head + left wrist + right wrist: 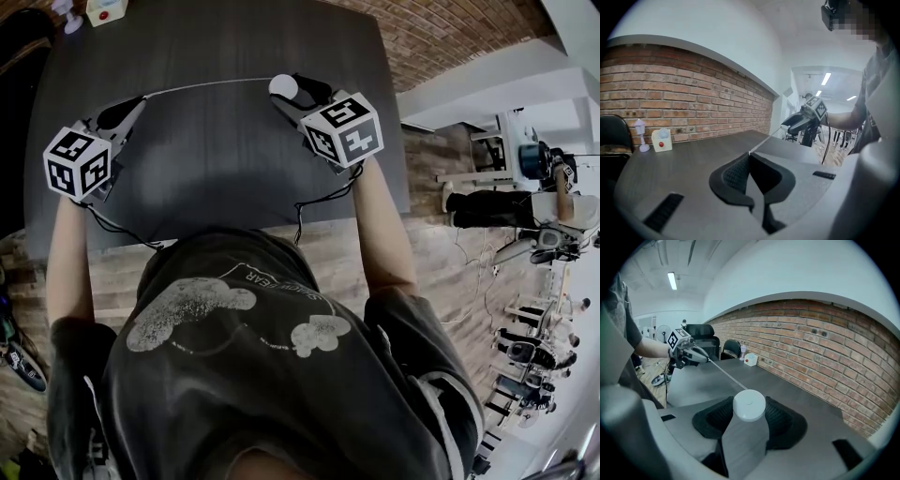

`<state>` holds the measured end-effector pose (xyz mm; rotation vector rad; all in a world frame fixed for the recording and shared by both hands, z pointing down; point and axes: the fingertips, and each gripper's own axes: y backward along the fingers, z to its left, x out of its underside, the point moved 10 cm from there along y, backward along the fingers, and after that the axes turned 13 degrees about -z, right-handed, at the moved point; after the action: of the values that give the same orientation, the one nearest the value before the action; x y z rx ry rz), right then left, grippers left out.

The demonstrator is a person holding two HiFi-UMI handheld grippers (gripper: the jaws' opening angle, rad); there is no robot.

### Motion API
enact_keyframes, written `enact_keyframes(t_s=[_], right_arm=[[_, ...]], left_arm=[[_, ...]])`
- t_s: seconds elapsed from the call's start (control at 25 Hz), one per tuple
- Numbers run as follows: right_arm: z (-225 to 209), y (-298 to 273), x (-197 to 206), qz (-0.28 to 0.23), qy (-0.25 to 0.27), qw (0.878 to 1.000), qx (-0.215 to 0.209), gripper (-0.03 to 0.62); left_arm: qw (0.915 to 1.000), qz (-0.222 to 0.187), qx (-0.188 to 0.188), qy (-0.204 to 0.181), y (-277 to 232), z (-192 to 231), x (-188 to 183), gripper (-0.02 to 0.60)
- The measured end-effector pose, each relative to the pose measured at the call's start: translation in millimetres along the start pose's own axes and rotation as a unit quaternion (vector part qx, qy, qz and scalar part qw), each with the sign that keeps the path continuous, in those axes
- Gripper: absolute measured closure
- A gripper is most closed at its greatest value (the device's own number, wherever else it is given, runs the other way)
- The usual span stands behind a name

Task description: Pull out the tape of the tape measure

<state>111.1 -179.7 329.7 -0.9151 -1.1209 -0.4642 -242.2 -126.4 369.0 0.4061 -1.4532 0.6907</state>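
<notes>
A round white tape measure (283, 86) (749, 405) sits between the pads of my right gripper (287, 90) (749, 412), which is shut on its sides above the dark table (234, 178). A thin tape (206, 85) (726, 376) (764, 143) stretches out of it in a taut line to the left. My left gripper (141, 101) (749, 153) is shut on the tape's end. In the right gripper view the left gripper (705, 358) shows far off at the tape's other end. In the left gripper view the right gripper (792, 124) is at the far end.
A small white box with a red button (105, 9) (662, 139) (750, 360) and a little lamp figurine (640, 133) stand at the table's far edge by the brick wall (693, 108). Black chairs (611, 133) (701, 331) stand beside the table. Office furniture (544, 234) lies to the right.
</notes>
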Motion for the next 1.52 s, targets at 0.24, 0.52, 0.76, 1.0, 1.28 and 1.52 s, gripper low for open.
enact_keyframes(t_s=[0.24,0.52,0.76,1.0,1.28,1.52], right_arm=[[-5,7,2,-0.004,-0.013,1.000,0.003,0.361],[-7,7,1,-0.004,-0.005,1.000,0.005,0.361],[-8,5,2,0.003,0.002,1.000,0.009,0.361],[-20,10,9,0.012,-0.008,0.999,0.032,0.361],[-21,10,13,0.004,-0.022,0.999,0.030,0.361],[-20,9,13,-0.002,-0.015,1.000,0.019,0.361]], left_arm=[[0.9996,-0.009,-0.019,0.018,15,13,1,0.572],[0.9993,-0.012,-0.030,0.017,12,12,-2,0.572],[0.9998,0.006,-0.021,0.003,11,12,1,0.571],[0.9989,0.007,-0.045,0.011,21,28,4,0.572],[0.9986,0.005,-0.051,0.016,18,29,4,0.571],[0.9994,0.011,-0.033,0.001,-5,13,2,0.571]])
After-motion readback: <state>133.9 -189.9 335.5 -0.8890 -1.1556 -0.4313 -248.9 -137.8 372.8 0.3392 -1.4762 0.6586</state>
